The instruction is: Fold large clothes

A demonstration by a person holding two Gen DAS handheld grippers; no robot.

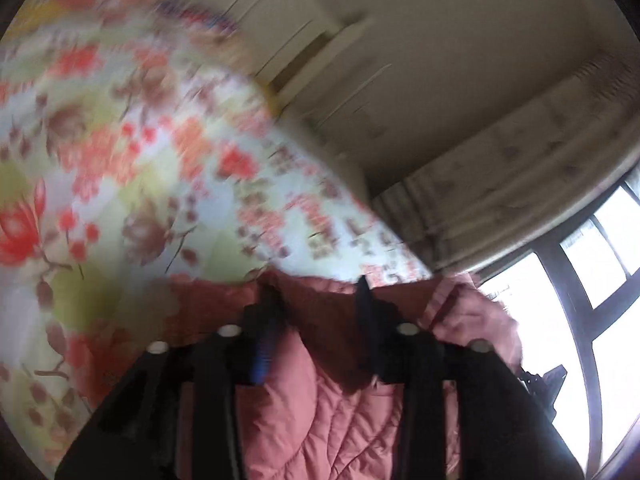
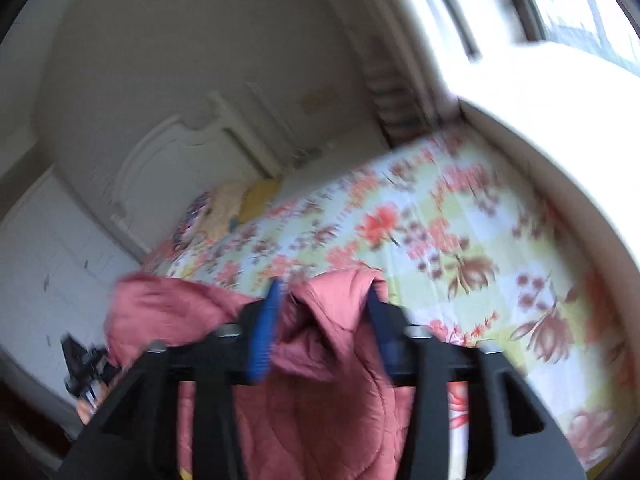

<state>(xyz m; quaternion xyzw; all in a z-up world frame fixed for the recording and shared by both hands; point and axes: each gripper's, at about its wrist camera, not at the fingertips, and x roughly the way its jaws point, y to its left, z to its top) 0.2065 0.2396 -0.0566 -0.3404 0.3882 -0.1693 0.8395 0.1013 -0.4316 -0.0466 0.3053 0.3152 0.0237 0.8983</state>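
Both grippers, left (image 1: 320, 304) and right (image 2: 324, 304), jaws parted around pink jacket (image 2: 320, 408) fabric at lower centre, apparently releasing it above the floral bed (image 2: 460, 216) for folding.

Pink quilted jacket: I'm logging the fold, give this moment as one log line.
item: pink quilted jacket | surface: floral bedsheet | left hand-held gripper: open, jacket between | right hand-held gripper: open, jacket between

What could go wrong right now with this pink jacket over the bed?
The jacket lies bunched between both grippers' spread fingers, left gripper and right gripper, so it could slip and fall in a heap. Both views are blurred, so it may land crooked on the flowered bedspread.
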